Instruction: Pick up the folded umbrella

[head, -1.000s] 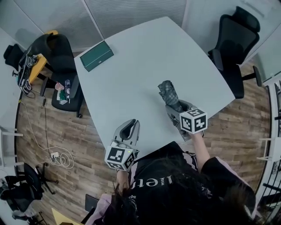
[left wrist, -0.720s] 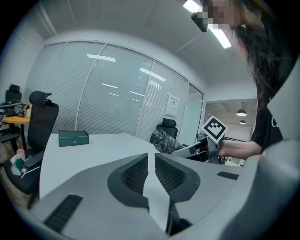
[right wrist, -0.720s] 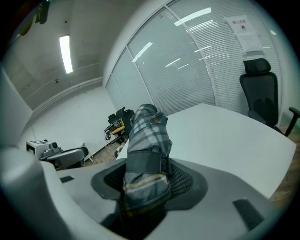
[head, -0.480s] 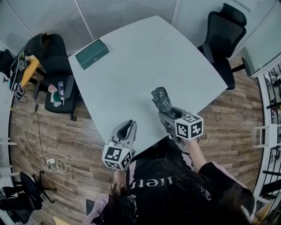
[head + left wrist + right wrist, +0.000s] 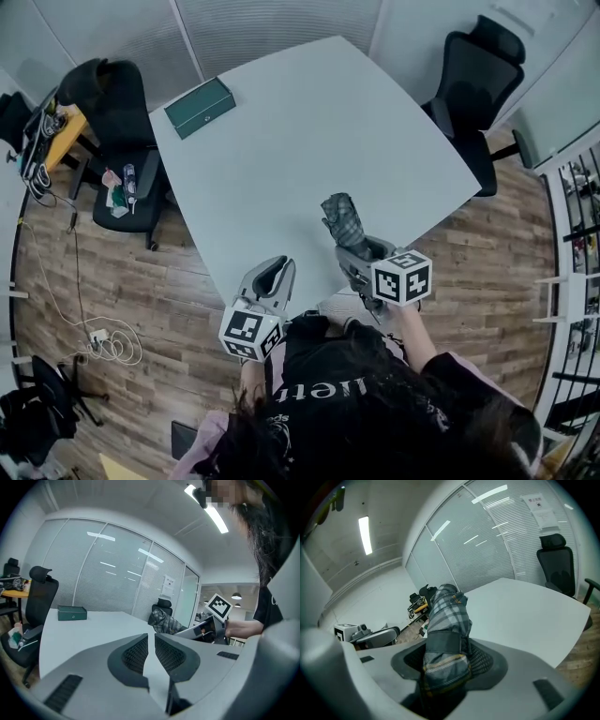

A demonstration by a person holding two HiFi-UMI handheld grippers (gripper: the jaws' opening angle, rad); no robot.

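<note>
The folded umbrella (image 5: 342, 217), grey plaid with a dark strap, is clamped between the jaws of my right gripper (image 5: 352, 246), which is shut on its lower part. In the right gripper view the umbrella (image 5: 447, 620) sticks out past the right gripper (image 5: 445, 660), above the white table (image 5: 525, 606). My left gripper (image 5: 277, 269) hovers at the table's near edge, to the left of the umbrella, jaws together with nothing between them. The left gripper view shows the left gripper (image 5: 151, 639) with the umbrella (image 5: 164, 620) beyond it to the right.
A dark green box (image 5: 199, 107) lies at the far left corner of the white table (image 5: 309, 122). Black office chairs stand at the right (image 5: 473, 84) and the left (image 5: 117, 103). Cables lie on the wooden floor (image 5: 103, 342).
My right gripper has carried the umbrella back toward the table's near edge and the person. The left gripper has shifted only a little.
</note>
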